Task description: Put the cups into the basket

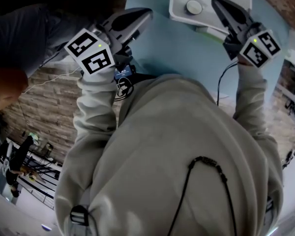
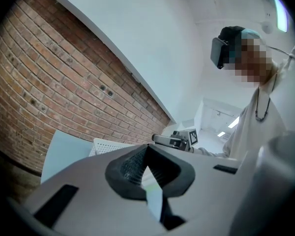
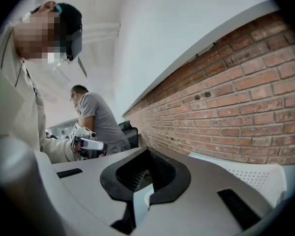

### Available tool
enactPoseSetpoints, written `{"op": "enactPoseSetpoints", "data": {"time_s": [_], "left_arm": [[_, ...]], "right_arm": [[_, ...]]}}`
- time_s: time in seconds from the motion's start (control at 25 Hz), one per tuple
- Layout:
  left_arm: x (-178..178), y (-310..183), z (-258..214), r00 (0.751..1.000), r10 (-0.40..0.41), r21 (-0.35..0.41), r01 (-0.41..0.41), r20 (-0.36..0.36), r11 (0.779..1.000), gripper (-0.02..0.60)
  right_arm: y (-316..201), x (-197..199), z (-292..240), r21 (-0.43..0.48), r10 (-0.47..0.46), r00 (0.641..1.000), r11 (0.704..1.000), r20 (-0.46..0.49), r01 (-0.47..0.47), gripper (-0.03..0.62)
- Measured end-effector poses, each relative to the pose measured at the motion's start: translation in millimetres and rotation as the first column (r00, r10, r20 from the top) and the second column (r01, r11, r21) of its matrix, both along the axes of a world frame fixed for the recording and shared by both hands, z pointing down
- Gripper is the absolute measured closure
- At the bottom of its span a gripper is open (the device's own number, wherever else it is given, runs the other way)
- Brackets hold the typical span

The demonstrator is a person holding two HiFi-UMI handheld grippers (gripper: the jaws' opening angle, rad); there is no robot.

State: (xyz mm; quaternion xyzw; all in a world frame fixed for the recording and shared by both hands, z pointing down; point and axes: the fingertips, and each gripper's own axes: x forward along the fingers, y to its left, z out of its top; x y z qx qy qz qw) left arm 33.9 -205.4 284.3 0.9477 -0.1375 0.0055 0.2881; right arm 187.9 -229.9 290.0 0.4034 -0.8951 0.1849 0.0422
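In the head view a white perforated basket stands on the pale blue table, with one round white cup inside it. My left gripper is raised at the table's left edge, clear of the basket. My right gripper hangs over the basket's right side. Both point level toward the brick wall. In the left gripper view the left gripper is shut, tips meeting on nothing. The right gripper looks the same in its own view, shut and holding nothing. No other cup shows.
A brick wall runs behind the table. The basket's corner shows past the left jaws and its wall past the right. A second person in a grey shirt stands further back. My own torso fills the lower head view.
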Motion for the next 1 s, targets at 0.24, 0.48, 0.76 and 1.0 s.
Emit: {"op": "enactPoseSetpoints", "data": {"time_s": [0.24, 0.48, 0.76, 1.0], "left_arm": [[4, 4, -8, 1.000, -0.013, 0.027, 0.013, 0.003, 1.000, 0.584], [-12, 6, -12, 0.999, -0.028, 0.042, 0.029, -0.018, 0.999, 0.584], [-20, 15, -15, 0.999, -0.039, 0.053, 0.040, -0.014, 0.998, 0.584], [-11, 1, -12, 0.999, -0.054, 0.057, 0.053, 0.006, 0.997, 0.584]], "right_arm": [[14, -5, -8, 0.021, -0.042, 0.999, 0.999, 0.030, 0.041, 0.583], [13, -34, -18, 0.061, -0.089, 0.996, 0.994, 0.012, 0.088, 0.582], [18, -64, -21, 0.080, -0.148, 0.989, 0.986, 0.001, 0.147, 0.583], [2, -49, -6, 0.052, -0.134, 0.991, 0.990, 0.003, 0.134, 0.583]]}}
